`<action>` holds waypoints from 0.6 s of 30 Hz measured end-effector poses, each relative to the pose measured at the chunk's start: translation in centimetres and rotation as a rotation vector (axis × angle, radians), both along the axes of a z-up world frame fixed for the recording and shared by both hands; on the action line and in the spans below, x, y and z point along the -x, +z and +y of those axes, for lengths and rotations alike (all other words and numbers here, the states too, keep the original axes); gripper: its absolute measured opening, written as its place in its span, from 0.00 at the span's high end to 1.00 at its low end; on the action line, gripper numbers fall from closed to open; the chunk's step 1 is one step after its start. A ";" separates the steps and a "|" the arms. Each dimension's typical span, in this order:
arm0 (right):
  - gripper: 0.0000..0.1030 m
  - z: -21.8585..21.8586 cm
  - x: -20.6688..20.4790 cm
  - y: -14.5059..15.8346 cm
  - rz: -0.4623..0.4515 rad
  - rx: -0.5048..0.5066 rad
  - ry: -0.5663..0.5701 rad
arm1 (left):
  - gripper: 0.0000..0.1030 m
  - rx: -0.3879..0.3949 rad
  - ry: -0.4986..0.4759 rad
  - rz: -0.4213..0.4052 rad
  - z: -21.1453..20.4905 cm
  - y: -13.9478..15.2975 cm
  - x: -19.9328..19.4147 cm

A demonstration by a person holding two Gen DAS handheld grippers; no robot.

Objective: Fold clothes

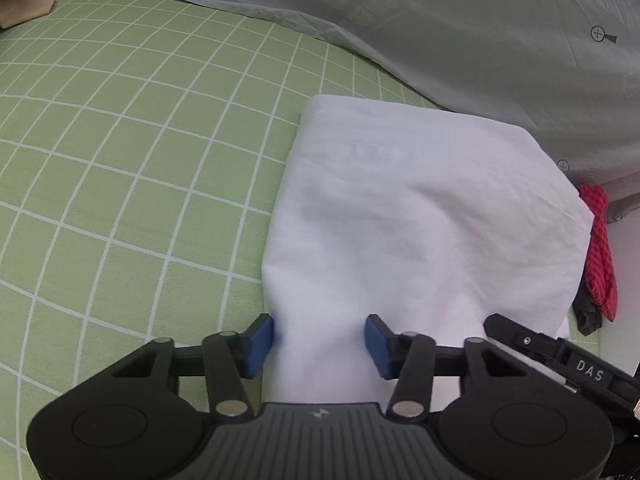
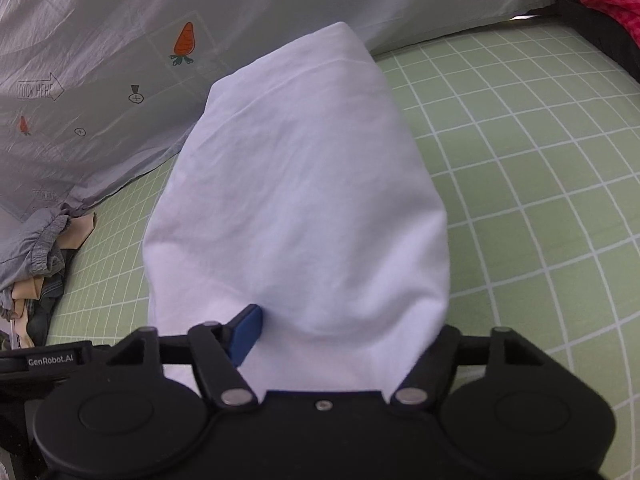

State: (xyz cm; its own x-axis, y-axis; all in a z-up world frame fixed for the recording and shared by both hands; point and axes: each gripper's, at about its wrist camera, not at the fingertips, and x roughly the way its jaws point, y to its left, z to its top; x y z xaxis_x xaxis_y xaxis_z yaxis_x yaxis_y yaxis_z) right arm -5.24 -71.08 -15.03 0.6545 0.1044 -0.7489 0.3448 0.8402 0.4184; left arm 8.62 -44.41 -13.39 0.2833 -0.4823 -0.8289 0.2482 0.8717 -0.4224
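nearest the lens, the left gripper (image 1: 319, 346) straddles the near hem of the white garment (image 1: 408, 208), a gathered ridge of cloth rising between its blue pads (image 1: 260, 344); the pads sit against the sides of that ridge, so it reads as pinched, though how firmly cannot be told. likely the bunching is there because the jaws have drawn the loose edge inward

at the same near hem, on its other corner, the right gripper (image 2: 324, 340) has the white garment (image 2: 296, 184) draped over it; one blue pad (image 2: 246, 334) shows against the cloth, the other is buried under the fabric, so whether this one is clamped or merely under the cloth cannot be told. holding both near corners looks like the way to keep the hem straight, whether to lay it down or carry it over for another fold

beyond the grippers the garment lies as a folded, roughly oblong pad on the green checked bed sheet (image 1: 132, 168), smooth on top with soft wrinkles, which suggests the fold is well along

past the garment's far edge a pale grey quilt with carrot prints (image 1: 500, 40) is pushed back, probably to clear folding room. off the garment's right side in the left view, a red checked cloth (image 1: 600, 252) hangs at the bed's edge; left of it in the right view, a heap of other clothes (image 2: 40, 256) waits
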 end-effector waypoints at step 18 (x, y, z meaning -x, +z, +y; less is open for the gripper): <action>0.85 2.8 12.4 9.5 -0.138 0.123 -0.276 | 0.96 0.186 -0.429 -0.164 -6.8 8.8 6.5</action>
